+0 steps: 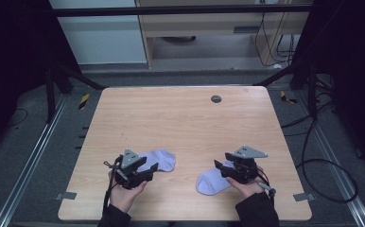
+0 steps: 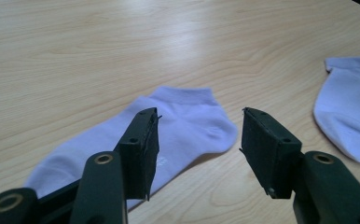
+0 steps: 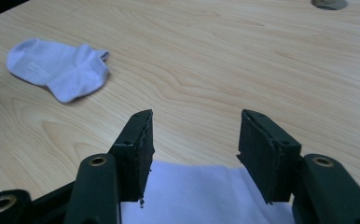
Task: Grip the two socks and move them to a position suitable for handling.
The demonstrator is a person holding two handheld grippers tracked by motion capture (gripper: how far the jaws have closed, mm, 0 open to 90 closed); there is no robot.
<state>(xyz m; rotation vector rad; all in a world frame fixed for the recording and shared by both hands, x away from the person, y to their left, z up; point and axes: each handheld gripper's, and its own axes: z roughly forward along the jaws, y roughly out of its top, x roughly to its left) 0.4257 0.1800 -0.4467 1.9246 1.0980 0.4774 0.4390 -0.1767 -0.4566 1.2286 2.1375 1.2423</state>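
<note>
1. Your left gripper [image 1: 147, 169] is released, above the left sock [image 1: 159, 160] lying on the surface [image 1: 185, 123].
2. Your right gripper [image 1: 221, 166] is released, above the right sock [image 1: 211, 182].

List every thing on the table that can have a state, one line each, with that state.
Left sock: lying flat on the table, released, apart from the other sock.
Right sock: lying flat, partly under the right tool, not gripped.
Left tool: open, nothing between its jaws, above the left sock.
Right tool: open, above the right sock.
</note>
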